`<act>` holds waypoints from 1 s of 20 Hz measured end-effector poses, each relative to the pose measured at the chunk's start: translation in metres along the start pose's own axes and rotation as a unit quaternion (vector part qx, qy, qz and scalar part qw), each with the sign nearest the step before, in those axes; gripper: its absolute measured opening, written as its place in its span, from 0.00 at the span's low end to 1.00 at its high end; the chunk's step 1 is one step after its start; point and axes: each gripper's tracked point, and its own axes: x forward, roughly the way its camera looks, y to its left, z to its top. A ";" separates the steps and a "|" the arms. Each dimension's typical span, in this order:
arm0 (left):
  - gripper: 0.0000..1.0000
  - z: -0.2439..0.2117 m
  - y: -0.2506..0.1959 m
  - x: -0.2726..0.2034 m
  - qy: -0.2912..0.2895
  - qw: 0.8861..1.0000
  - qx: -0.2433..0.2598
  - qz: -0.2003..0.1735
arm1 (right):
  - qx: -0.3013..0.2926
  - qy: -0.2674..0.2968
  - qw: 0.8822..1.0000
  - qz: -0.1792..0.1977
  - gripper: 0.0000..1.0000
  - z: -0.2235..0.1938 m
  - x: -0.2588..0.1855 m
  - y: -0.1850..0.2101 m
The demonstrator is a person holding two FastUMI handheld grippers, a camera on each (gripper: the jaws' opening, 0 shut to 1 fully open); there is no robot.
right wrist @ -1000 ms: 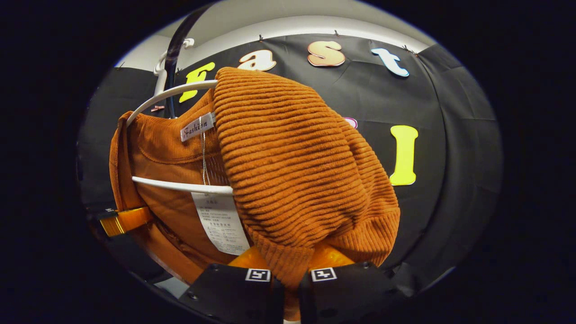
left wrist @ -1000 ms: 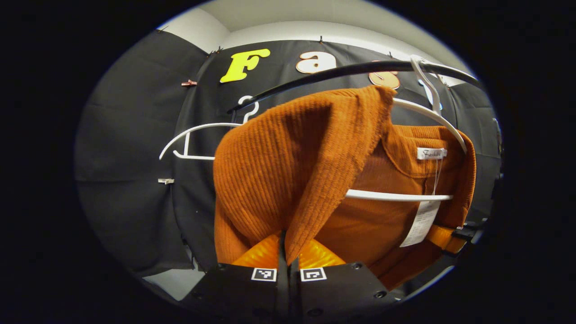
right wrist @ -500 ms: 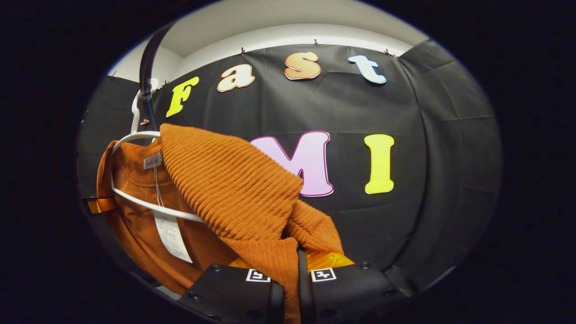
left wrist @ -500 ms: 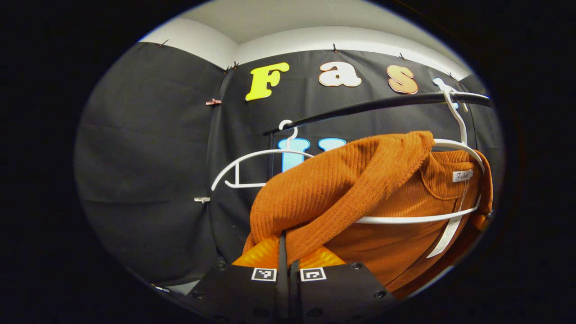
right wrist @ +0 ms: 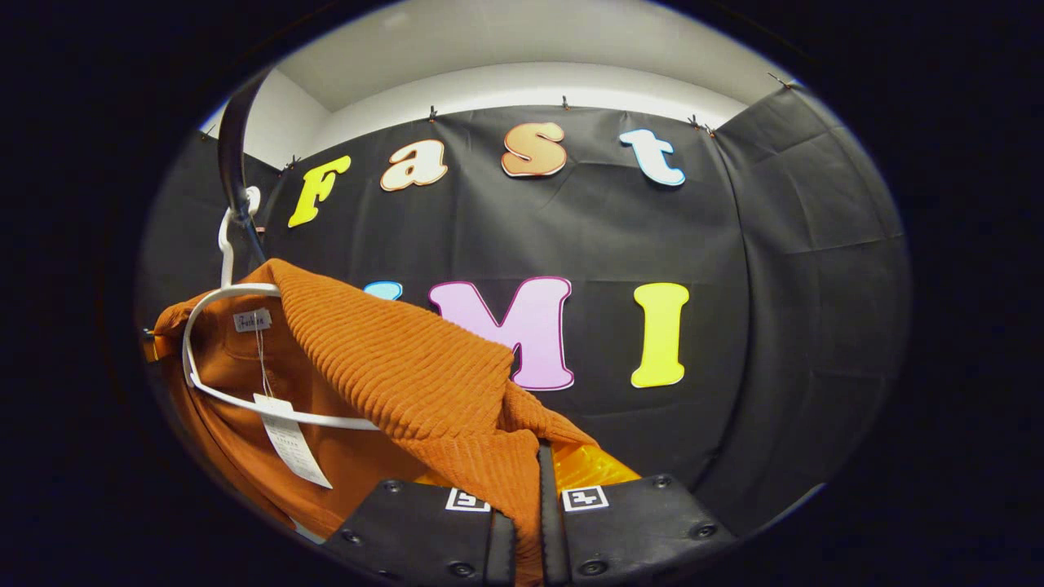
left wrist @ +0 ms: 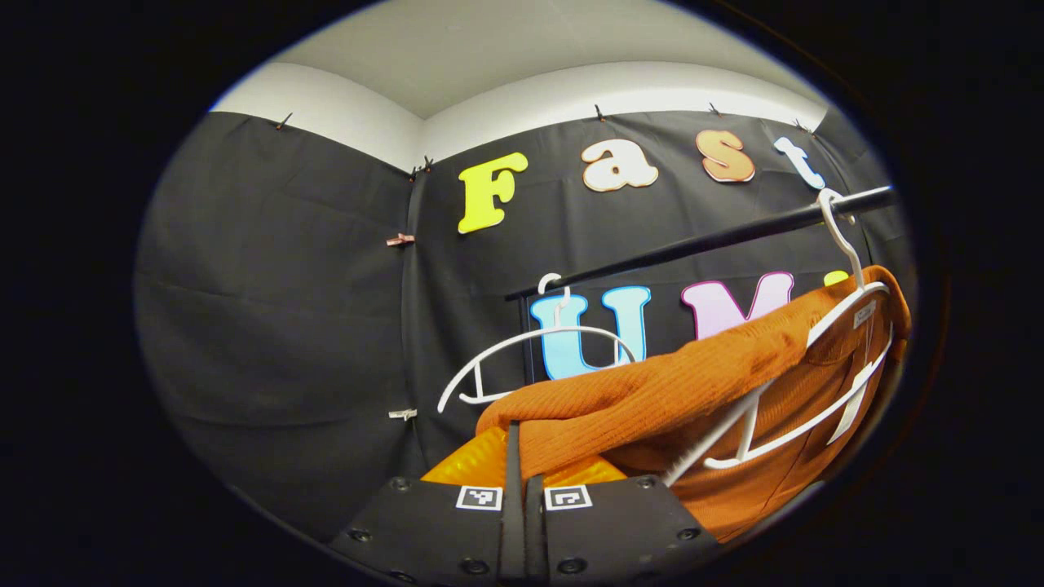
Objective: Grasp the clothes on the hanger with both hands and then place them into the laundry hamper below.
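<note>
Orange ribbed sweater [left wrist: 652, 399] draped over white hanger [left wrist: 816, 359], hanger hooked on black rail [left wrist: 701, 240]. Left gripper [left wrist: 522, 469] clenched on sweater's left edge, fabric stretched taut toward hanger. Right gripper [right wrist: 534, 469] clamped on opposite edge [right wrist: 424, 375], cloth pinched between fingers. Second hanger [left wrist: 530, 350] bare, just behind sweater. Booth wall [right wrist: 783, 285] well apart, open room right of right gripper.
</note>
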 end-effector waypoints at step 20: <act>0.05 -0.141 -0.097 0.055 0.130 0.978 -0.087 -0.136 | 0.108 0.018 0.992 0.062 0.22 0.014 0.005 -0.006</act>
